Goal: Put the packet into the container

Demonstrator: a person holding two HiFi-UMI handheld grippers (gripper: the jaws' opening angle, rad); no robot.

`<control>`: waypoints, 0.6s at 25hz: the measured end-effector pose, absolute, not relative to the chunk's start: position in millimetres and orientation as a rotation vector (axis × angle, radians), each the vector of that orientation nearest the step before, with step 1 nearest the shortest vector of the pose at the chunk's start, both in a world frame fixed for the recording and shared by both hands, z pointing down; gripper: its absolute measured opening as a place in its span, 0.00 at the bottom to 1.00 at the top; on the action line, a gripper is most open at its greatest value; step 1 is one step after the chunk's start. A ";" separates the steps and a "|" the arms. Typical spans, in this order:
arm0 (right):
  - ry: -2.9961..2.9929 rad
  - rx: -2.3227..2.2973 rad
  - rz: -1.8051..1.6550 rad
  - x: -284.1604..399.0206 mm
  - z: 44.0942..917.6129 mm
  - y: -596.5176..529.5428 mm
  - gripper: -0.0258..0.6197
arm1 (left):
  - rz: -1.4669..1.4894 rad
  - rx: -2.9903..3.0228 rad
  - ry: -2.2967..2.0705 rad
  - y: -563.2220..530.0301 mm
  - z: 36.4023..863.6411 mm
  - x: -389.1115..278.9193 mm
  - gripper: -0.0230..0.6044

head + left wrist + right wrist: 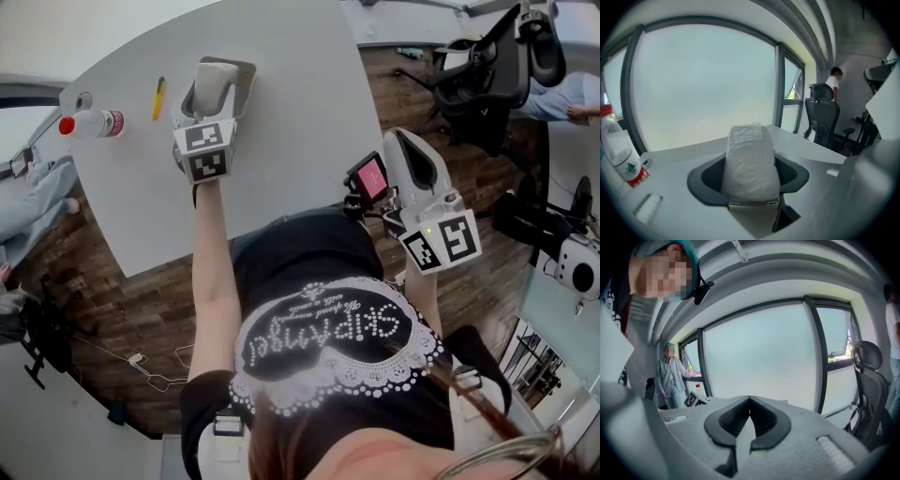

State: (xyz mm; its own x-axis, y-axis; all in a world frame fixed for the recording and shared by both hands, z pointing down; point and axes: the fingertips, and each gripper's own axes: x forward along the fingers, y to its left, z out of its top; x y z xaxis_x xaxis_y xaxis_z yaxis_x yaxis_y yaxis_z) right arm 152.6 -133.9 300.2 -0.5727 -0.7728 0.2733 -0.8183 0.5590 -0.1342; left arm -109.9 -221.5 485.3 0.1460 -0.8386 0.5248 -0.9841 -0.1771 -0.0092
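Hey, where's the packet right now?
The packet is clamped between the jaws of the left gripper, at the upper left of the head view, over the white table, with a yellow pen and a bottle to its left.

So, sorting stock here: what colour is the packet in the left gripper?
White; the packet shows best in the left gripper view.

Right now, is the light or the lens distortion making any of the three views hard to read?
Left gripper view: the window behind is washed out white, yet the packet in the left tool reads clearly; the bottle leans near the dark rim. Right gripper view: same glare, the window frame bows, corners go black. Head view: even light, the table edge curves.
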 end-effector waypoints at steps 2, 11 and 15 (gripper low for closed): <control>-2.605 1.350 0.367 152.1 300.9 -133.9 0.04 | 0.622 2.083 -1.739 -224.0 496.5 -109.2 0.48; -2.601 1.369 0.385 149.8 301.8 -128.9 0.04 | 0.718 2.093 -1.741 -230.5 521.6 -107.6 0.47; -2.604 1.384 0.365 151.4 297.5 -127.2 0.04 | 0.771 2.132 -1.745 -229.8 522.6 -104.8 0.47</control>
State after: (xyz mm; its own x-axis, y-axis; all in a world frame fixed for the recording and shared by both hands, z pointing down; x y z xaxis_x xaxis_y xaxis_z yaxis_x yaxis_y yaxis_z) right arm 151.4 -127.2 297.5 -0.5549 -0.7894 0.2626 -0.8312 0.5393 -0.1350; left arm -104.8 -229.8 522.6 0.1279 -0.8168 0.5626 -0.9659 -0.2313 -0.1163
